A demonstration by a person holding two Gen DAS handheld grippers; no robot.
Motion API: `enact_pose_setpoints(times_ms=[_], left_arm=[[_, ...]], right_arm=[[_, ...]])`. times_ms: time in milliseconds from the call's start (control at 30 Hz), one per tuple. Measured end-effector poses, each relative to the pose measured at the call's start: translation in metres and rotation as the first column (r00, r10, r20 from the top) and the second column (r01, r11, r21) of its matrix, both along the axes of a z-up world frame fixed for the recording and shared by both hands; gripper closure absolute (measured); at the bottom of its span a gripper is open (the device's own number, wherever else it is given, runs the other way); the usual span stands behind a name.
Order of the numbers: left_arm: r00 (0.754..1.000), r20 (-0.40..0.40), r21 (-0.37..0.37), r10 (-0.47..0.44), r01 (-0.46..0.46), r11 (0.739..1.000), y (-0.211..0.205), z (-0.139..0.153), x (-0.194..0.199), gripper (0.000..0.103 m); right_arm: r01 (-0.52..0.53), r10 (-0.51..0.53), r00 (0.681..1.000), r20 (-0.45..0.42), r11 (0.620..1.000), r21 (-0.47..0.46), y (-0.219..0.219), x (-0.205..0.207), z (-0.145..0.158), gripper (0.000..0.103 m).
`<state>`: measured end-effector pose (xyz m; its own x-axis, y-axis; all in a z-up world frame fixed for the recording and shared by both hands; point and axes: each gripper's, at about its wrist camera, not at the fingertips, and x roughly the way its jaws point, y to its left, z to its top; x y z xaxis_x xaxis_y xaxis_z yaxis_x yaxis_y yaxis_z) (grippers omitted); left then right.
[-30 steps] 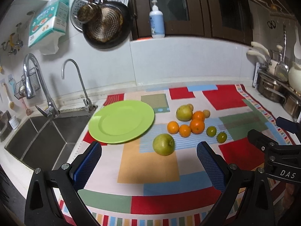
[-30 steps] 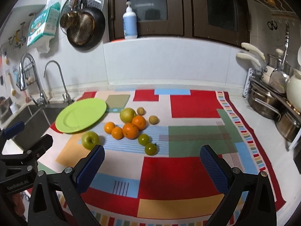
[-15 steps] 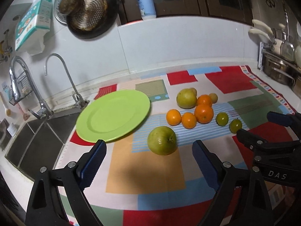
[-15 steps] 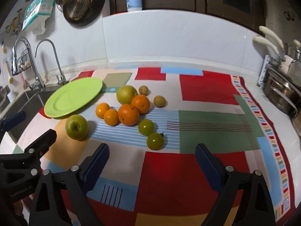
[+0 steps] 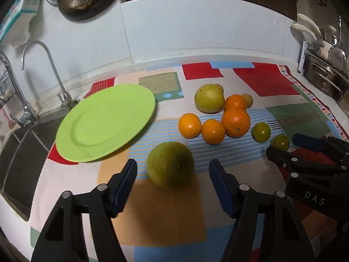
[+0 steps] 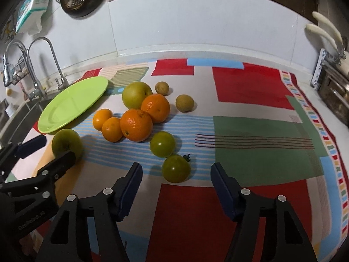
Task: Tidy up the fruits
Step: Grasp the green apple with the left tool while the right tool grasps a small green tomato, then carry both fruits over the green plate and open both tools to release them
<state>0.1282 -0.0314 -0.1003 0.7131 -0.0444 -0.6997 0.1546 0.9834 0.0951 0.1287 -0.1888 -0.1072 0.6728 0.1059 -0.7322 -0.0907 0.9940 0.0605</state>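
The left gripper (image 5: 172, 174) has its jaws spread on either side of a large green apple (image 5: 170, 167) — they have just been closing in, yet the pads stand clear of its skin. This apple lies on the patchwork cloth (image 5: 274, 83) just off the near edge of the lime-green plate (image 5: 104, 122), which is bare. The right gripper (image 6: 176, 171) likewise brackets a small green tomato (image 6: 176, 168) with a gap on both sides, its jaws also having just been narrowing. Beyond that tomato, further from the plate than the oranges, sits a second green tomato (image 6: 162, 143). Four oranges (image 6: 136, 124) cluster beside the plate's far-right edge — a second green apple (image 6: 136, 95) touches them, and two small brownish fruits (image 6: 184, 103) lie just past it.
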Motion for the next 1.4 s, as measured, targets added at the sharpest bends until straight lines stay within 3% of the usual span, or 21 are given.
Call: enact_pose_setpoints(times_ms=[167,367,500,800,1400], left_arm=[[0.999,-0.04,-0.016,-0.012,0.012,1.0,0.001,-0.006,0.013,0.043],[0.999,-0.04,-0.008,-0.01,0.01,1.0,0.004,-0.006,0.018,0.053],[0.999,-0.036,-0.004,-0.025,0.024,1.0,0.006,-0.007,0.018,0.053],[0.996,-0.059,-0.045,-0.07,0.068,0.997,0.019,0.002,0.012,0.053],[0.996,0.042,-0.07,-0.084,0.086,0.994,0.115,0.049,0.015,0.053]], right_arm=[[0.004,-0.003,0.999,-0.037,0.999,0.034,-0.003,0.009,-0.006,0.051],[0.01,-0.01,0.999,-0.046,1.0,0.014,0.0,0.013,-0.009,0.061],[0.013,-0.013,0.999,-0.044,1.0,0.003,0.001,0.013,-0.009,0.073],[-0.004,0.005,1.0,-0.018,1.0,0.005,0.018,0.005,0.004,0.073],[-0.138,0.132,0.987,0.087,0.989,0.06,0.123,0.011,0.052,0.074]])
